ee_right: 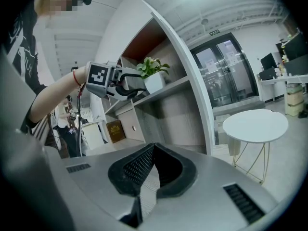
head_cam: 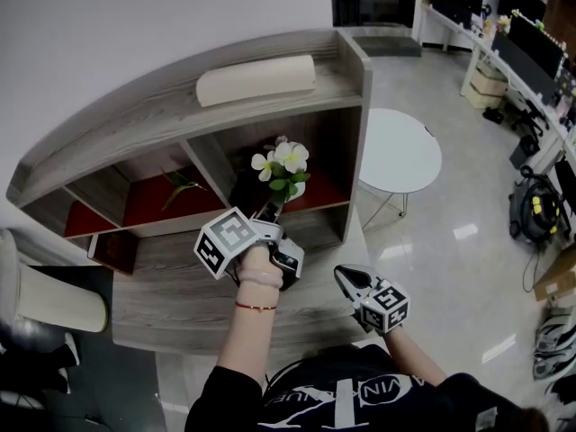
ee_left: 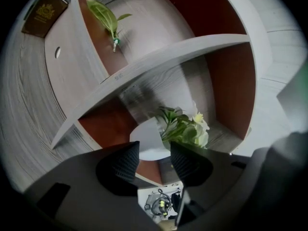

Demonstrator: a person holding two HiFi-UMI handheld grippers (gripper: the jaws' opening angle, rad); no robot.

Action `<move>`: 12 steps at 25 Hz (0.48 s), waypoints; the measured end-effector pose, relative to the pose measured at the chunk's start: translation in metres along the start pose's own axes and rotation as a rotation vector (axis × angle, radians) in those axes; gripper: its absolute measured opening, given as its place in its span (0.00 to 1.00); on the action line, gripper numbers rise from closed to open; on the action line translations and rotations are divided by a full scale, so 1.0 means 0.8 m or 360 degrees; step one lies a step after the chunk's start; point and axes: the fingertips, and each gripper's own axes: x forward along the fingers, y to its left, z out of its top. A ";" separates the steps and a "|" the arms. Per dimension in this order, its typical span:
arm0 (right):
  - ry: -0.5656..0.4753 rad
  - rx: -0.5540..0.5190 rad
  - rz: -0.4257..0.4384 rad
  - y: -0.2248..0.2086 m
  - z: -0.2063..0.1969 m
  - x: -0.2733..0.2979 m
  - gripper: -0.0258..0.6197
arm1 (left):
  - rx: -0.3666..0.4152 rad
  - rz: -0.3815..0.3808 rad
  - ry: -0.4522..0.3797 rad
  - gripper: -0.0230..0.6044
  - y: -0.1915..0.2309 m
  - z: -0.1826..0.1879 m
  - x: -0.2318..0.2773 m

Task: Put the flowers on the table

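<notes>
A white pot (ee_left: 148, 139) with white flowers and green leaves (ee_left: 185, 126) stands in the right compartment of the grey shelf unit (head_cam: 355, 70). From the head view, the blooms (head_cam: 283, 162) show just above my left gripper (head_cam: 269, 211), which reaches into that compartment. Its jaws stand wide apart in the left gripper view, my left gripper (ee_left: 155, 152) sitting just short of the pot, pads off it. My right gripper (head_cam: 343, 275) hovers over the desk's right front corner; in its own view my right gripper (ee_right: 151, 149) is shut and empty. It also sees the pot (ee_right: 155, 82) on the shelf.
A green leafy sprig (head_cam: 180, 184) lies in the red-backed left compartment. A brown book (head_cam: 113, 249) sits on the desk (head_cam: 171, 295) at the left. A pale roll (head_cam: 256, 79) rests on top of the shelf. A round white table (head_cam: 401, 151) stands to the right.
</notes>
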 end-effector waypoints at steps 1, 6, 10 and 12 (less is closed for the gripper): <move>0.0004 0.0001 0.0001 0.001 -0.001 0.000 0.06 | -0.0001 0.0000 0.0008 0.34 0.006 -0.003 -0.001; 0.0000 0.0010 -0.0005 0.010 0.006 0.001 0.06 | 0.0013 -0.0042 0.0021 0.34 0.006 -0.012 -0.010; -0.0011 0.0015 -0.0014 0.008 0.008 0.002 0.06 | 0.0097 -0.0058 0.0000 0.32 0.009 -0.015 -0.020; -0.0028 0.0020 -0.0021 0.006 0.012 0.001 0.06 | 0.0189 -0.0044 -0.0001 0.26 0.016 -0.016 -0.027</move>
